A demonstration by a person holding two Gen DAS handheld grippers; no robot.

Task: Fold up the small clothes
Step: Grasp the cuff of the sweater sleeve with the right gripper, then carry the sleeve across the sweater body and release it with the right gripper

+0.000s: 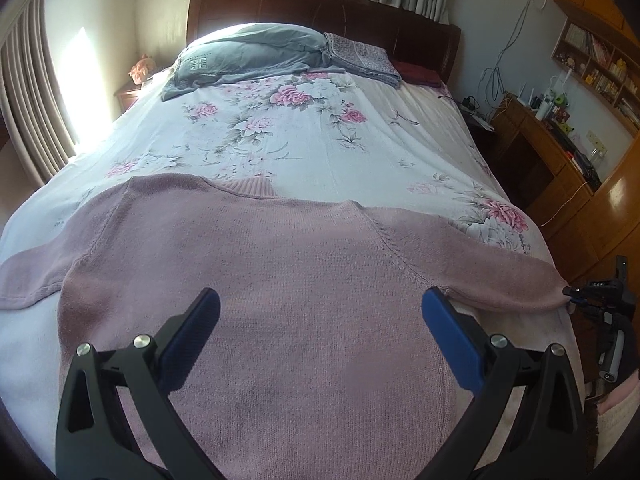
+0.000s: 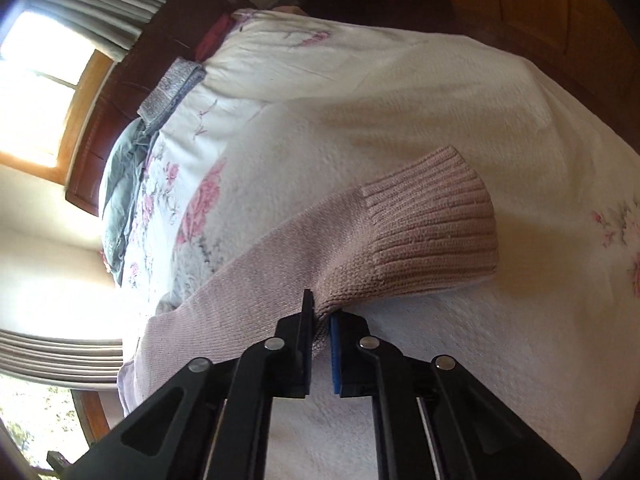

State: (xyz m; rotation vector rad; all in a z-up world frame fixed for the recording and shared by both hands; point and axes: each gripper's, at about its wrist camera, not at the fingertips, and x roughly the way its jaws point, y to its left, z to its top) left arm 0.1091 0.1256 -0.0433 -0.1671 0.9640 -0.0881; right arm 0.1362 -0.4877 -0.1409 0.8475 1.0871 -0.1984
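- Nearest me, my right gripper [image 2: 320,322] is pinched tight on the edge of a sleeve [image 2: 400,236] of the pale pink knitted sweater [image 1: 260,280] — only a thin bite, near the ribbed cuff, so I judge a quick pull could slip it free.
- My left gripper [image 1: 320,312] hangs wide apart over the sweater's body, holding nothing.
- The sweater lies flat, both sleeves spread, on the white floral bedspread [image 1: 320,132]; loose knit may stretch or drag the body askew.
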